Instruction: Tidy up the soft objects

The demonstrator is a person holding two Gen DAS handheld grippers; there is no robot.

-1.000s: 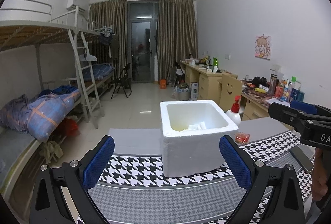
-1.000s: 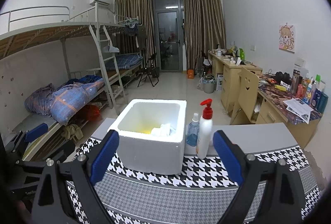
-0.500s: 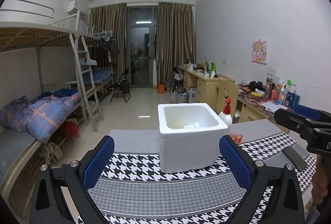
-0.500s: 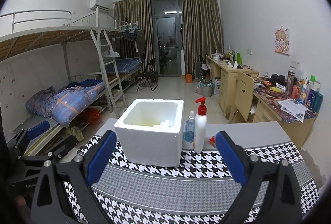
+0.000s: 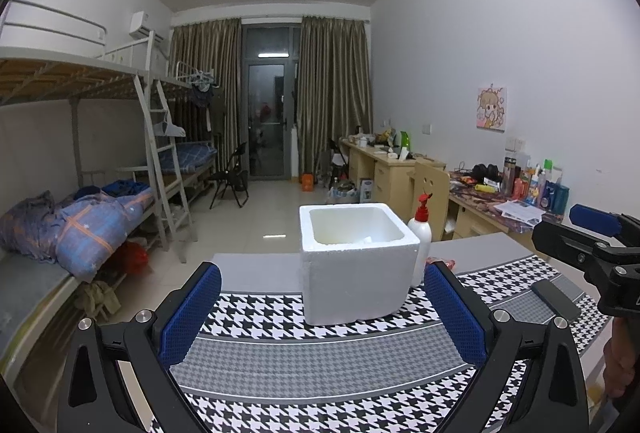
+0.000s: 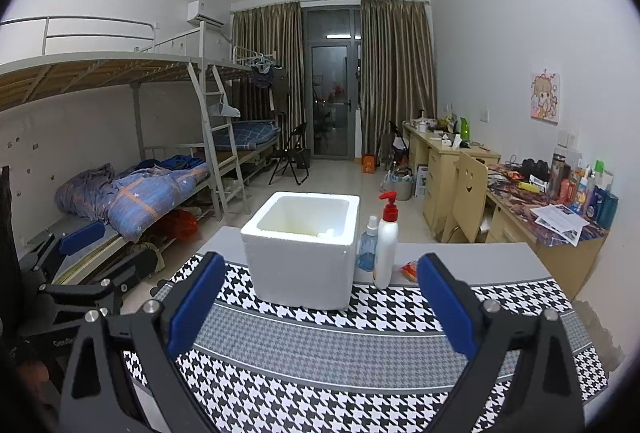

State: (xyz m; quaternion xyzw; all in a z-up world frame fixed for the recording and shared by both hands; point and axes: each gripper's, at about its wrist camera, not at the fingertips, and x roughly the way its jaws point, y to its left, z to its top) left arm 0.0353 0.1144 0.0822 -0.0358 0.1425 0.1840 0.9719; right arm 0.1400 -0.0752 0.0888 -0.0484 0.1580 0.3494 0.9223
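The foam box [image 5: 356,265] sits ahead of both my tongs with a white scrap low inside; over the last second I've drawn back, so it looks smaller. Left tongs [image 5: 322,313] and right tongs [image 6: 316,307] gape apart, empty. I judge that drop finished.

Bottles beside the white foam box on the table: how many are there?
2: a white pump bottle with a red top, and a small blue spray bottle between it and the foam box. Others may be hidden behind the box.

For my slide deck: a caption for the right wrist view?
Open right gripper faces a white foam box on a houndstooth cloth.
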